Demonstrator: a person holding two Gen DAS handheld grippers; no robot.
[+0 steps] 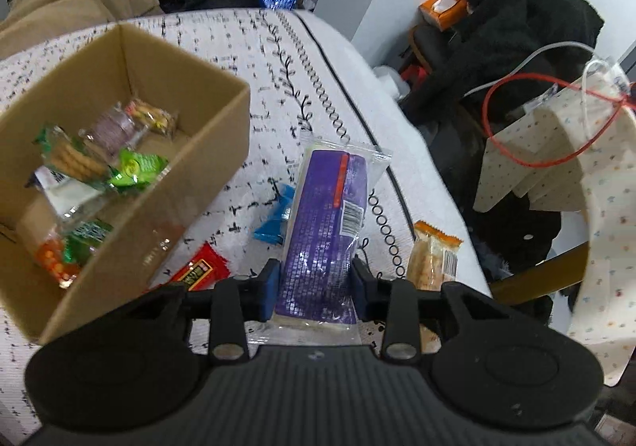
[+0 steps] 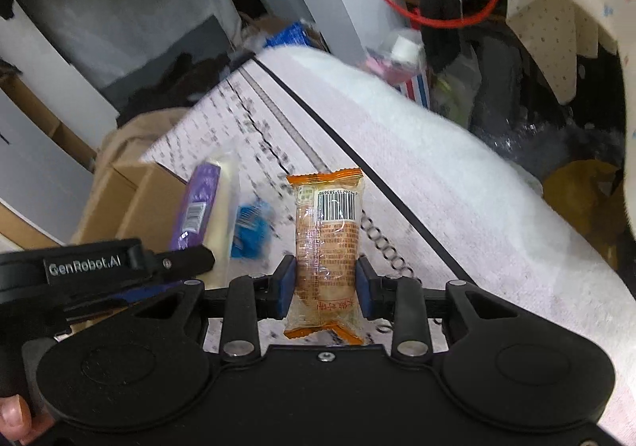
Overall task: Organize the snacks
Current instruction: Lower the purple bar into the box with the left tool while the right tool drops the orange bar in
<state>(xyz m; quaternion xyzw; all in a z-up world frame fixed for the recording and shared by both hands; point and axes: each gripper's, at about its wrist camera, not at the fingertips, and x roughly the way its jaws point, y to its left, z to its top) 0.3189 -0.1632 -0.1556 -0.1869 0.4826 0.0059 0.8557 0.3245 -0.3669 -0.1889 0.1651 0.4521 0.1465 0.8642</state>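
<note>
Holding one packet apiece, both tongs are loaded: the left tongs (image 1: 314,279) clamp the long purple packet (image 1: 326,223) near its near end, and the right tongs (image 2: 326,283) clamp the orange-ended packet (image 2: 328,247) across its lower half. Each packet projects forward along the fingers, which in my judgement suits dropping it lengthwise into the cardboard box (image 1: 190,207). That box stands on the patterned bed cover (image 1: 246,48) to the left of both tongs, open-topped, with several wrapped snacks already on its floor. Free floor remains toward its far wall, so room for the purple packet appears adequate, though its length may require alignment with the long side of the box. A small blue packet (image 1: 276,221) and a red packet (image 1: 198,273) lie loose on the cover just beside the box, not yet collected. The cover's edge runs close on the right, beyond the black border line; clutter and a red cable (image 1: 528,120) lie past it. The two tongs sit near one another, so a collision is the main risk.
</note>
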